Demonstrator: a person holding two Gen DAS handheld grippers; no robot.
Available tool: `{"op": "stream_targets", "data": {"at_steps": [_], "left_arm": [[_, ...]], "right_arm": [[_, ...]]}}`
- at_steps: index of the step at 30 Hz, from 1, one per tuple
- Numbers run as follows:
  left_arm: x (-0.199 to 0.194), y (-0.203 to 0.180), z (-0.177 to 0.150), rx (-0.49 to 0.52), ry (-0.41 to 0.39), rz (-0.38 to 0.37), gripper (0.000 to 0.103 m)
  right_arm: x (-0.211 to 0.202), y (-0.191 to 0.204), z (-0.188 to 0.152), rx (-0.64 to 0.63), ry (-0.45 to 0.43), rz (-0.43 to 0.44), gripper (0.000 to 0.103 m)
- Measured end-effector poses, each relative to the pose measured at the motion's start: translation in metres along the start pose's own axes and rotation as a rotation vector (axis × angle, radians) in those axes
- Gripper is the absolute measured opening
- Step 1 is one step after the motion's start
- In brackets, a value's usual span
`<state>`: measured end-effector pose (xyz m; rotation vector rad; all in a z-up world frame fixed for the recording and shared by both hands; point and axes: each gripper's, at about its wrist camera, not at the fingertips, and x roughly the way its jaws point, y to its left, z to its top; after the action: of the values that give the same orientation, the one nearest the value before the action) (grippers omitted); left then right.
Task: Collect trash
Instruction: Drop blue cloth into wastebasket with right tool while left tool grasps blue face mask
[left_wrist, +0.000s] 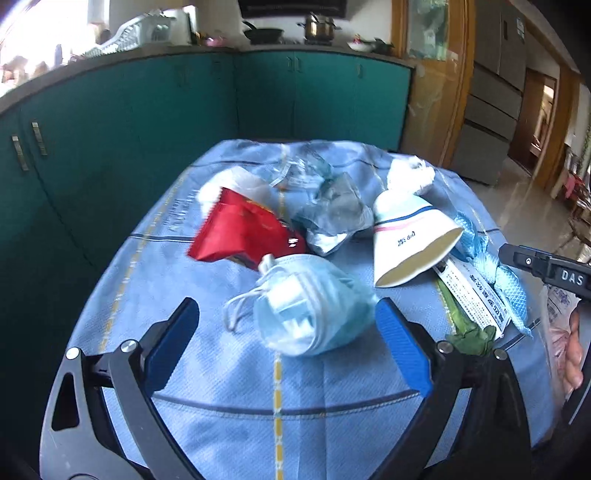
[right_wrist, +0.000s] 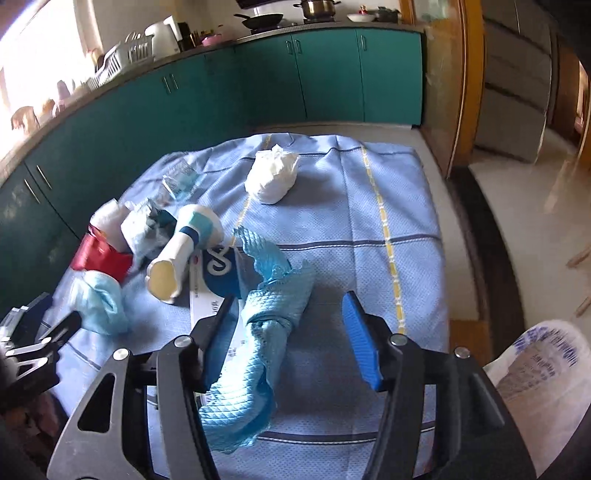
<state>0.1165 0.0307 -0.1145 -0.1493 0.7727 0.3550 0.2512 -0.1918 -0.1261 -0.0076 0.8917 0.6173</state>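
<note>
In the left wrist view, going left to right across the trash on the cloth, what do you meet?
Red wrapper → face mask → paper cup → blue net. The silver foil and clear plastic behind overlap the others, so I leave them out.

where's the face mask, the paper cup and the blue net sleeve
face mask (left_wrist: 314, 314), left wrist view, on its crumpled blue middle
paper cup (left_wrist: 406, 236), left wrist view, on its white side wall
blue net sleeve (right_wrist: 275, 306), right wrist view, on its quilted mid section
</note>
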Motion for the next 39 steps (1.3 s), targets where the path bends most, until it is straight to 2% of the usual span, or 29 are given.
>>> {"op": "stream_targets", "data": {"at_steps": [3, 5, 6, 8, 10, 11, 12, 13, 16, 25, 28, 30, 35, 39], "left_arm": [[0.016, -0.006, 0.002, 0.026, 0.027, 0.003, 0.095], [0.025, -0.009, 0.000, 0.046, 0.047, 0.005, 0.077], [0.029, -0.010, -0.001, 0.053, 0.067, -0.004, 0.061], [0.032, -0.012, -0.005, 0.059, 0.080, -0.018, 0.042], [0.029, -0.013, -0.008, 0.067, 0.069, -0.014, 0.028], [0.026, -0.014, -0.008, 0.073, 0.066, -0.019, 0.025], [0.023, -0.016, -0.008, 0.077, 0.058, -0.021, 0.020], [0.019, -0.017, -0.008, 0.083, 0.047, -0.023, 0.018], [0.003, -0.025, -0.007, 0.105, 0.010, -0.030, 0.016], [-0.046, -0.061, -0.007, 0.202, -0.092, -0.075, 0.016], [-0.055, -0.073, -0.006, 0.220, -0.107, -0.104, 0.016], [-0.060, -0.086, -0.007, 0.241, -0.112, -0.141, 0.016], [-0.069, -0.126, -0.011, 0.308, -0.114, -0.258, 0.016], [-0.069, -0.161, -0.016, 0.359, -0.102, -0.357, 0.016]], "right_arm": [[0.009, 0.009, -0.003, -0.023, 0.028, 0.018, 0.058], [0.018, 0.015, -0.005, -0.040, 0.050, 0.022, 0.058], [0.024, 0.018, -0.007, -0.054, 0.065, 0.017, 0.058], [0.027, 0.023, -0.010, -0.071, 0.067, 0.024, 0.057], [0.025, 0.027, -0.010, -0.086, 0.061, 0.021, 0.047], [0.023, 0.029, -0.010, -0.099, 0.056, 0.009, 0.043], [0.022, 0.030, -0.010, -0.107, 0.054, 0.008, 0.032], [0.022, 0.030, -0.010, -0.110, 0.054, 0.011, 0.028], [0.019, 0.031, -0.012, -0.123, 0.042, 0.006, 0.022], [-0.027, 0.016, -0.012, -0.087, -0.093, 0.012, 0.022], [-0.040, 0.005, -0.017, -0.069, -0.126, -0.024, 0.022], [-0.055, -0.013, -0.022, -0.024, -0.168, -0.085, 0.022], [-0.101, -0.084, -0.063, 0.219, -0.266, -0.342, 0.022], [-0.125, -0.132, -0.108, 0.379, -0.241, -0.498, 0.022]]}}
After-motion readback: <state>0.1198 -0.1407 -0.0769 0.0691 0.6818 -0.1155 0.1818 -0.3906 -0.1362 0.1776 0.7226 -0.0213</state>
